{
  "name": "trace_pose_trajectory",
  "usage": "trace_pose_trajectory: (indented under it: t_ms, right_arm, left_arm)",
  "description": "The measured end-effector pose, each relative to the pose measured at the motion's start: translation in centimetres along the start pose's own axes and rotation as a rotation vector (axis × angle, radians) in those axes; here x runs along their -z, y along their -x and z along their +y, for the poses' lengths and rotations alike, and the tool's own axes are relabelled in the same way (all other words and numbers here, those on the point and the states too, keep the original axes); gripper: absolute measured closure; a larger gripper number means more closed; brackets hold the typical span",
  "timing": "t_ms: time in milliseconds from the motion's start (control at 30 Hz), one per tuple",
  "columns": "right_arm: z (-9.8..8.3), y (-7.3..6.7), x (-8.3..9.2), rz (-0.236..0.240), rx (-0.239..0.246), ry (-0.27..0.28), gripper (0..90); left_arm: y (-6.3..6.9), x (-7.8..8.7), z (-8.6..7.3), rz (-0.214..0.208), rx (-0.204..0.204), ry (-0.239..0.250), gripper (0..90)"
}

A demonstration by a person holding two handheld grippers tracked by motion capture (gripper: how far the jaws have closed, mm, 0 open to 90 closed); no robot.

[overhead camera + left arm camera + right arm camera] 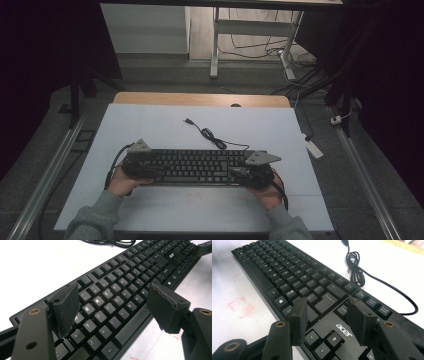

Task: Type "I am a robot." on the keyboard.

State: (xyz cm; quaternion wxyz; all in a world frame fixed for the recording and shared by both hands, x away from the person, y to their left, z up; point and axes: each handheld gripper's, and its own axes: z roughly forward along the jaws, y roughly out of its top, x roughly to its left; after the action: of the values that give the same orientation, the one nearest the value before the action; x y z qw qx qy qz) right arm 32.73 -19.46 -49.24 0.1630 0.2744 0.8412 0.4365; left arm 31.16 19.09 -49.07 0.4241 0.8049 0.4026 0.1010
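White table (150, 130); both grippers' fingers spread, released over keyboard (192, 167), its ends hidden

High view looks down; both gripper views closely share the keyboard (192, 167)

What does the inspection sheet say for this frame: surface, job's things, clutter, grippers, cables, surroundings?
Surface: white sheet over a wooden table, faint red marks near the front edge.
Job's things: black keyboard lying flat, keys up, across the sheet.
Clutter: nothing seen.
Grippers: left gripper above the keyboard's left end, fingers spread open over the letter keys; right gripper over the right end near the arrow keys, fingers apart, holding nothing.
Cables: keyboard cable bundled behind it, plug loose on the sheet.
Surroundings: dim room, desk legs and floor wires behind the table.
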Motion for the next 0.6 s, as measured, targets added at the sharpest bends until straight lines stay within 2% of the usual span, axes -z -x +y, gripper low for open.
trace_pose_trajectory:
  t_ms: [367,600]
  right_arm:
    - [1.0,-0.4,-0.8,0.012,0.014,0.009,51.7]
    - [2.2,-0.8,-1.5,0.025,0.030,0.029,58.1]
  left_arm:
    - [0.1,-0.1,0.0,0.002,-0.008,-0.004,26.8]
    - [0.1,-0.2,0.0,0.002,-0.009,-0.010,26.8]
